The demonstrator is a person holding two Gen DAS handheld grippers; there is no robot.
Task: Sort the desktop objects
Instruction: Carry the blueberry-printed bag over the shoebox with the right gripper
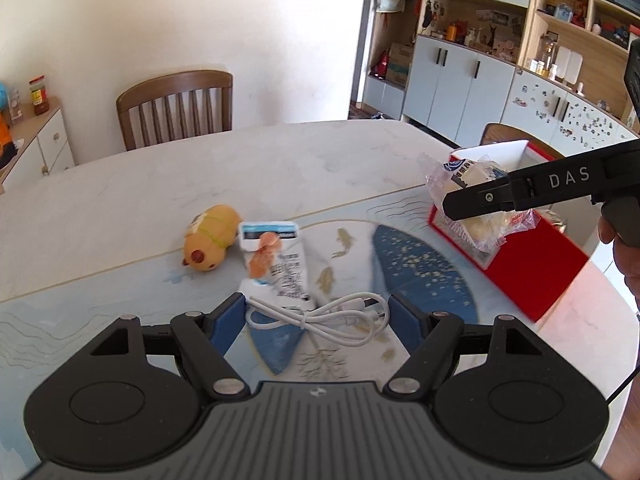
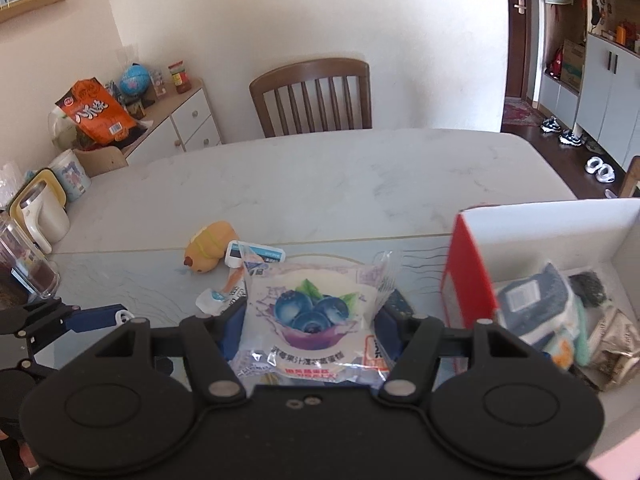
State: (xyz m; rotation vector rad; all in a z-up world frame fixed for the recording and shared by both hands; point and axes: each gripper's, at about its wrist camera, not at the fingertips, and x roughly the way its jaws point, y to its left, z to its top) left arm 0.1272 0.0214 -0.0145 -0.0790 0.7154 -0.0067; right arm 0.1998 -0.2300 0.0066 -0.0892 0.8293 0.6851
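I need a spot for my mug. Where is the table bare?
The white marble between the chair and the yellow toy is bare. It is crowded nearer: tube, white cable, red box.

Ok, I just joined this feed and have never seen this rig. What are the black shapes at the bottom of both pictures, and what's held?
A person holds handheld tongs in each hand, each with a fisheye camera looking along its two fingers. The black shapes are the tongs' own bodies.

Left view: the left tongs are open around a coiled white cable lying on the table mat. Beyond lie a white tube and a yellow plush toy.

Right view: the right tongs are shut on a blueberry snack packet, carried beside the red box, which already holds other items.
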